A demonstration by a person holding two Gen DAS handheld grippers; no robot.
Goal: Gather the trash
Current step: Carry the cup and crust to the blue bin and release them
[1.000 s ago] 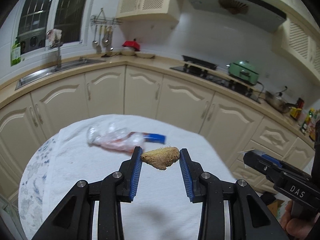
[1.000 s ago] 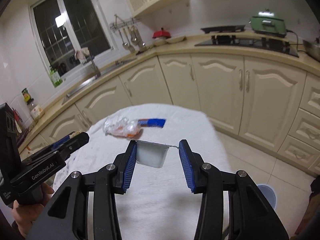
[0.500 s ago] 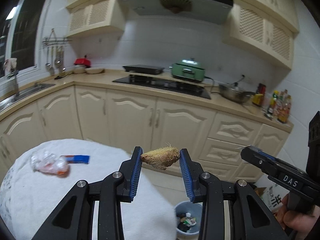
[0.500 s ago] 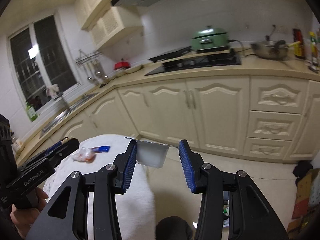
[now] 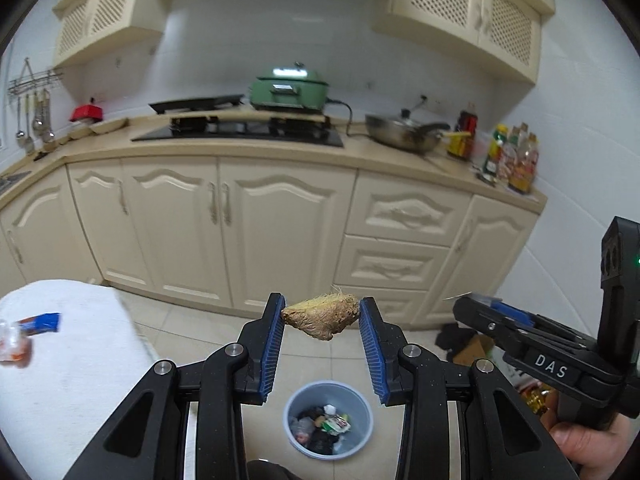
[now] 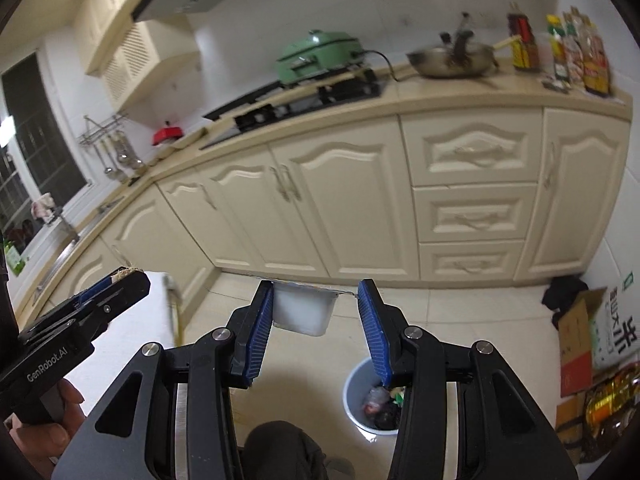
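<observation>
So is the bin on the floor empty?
No. The bin is open on top, with wrappers and dark scraps lying in its bottom.

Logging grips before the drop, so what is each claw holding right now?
Left claw: closed on a brown fibrous scrap.
Right claw: closed on a small white plastic cup.

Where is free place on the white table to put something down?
The white table is bare from the blue and clear wrappers at its left edge across to its floor-side edge. Only that wrapper corner is crowded.
</observation>
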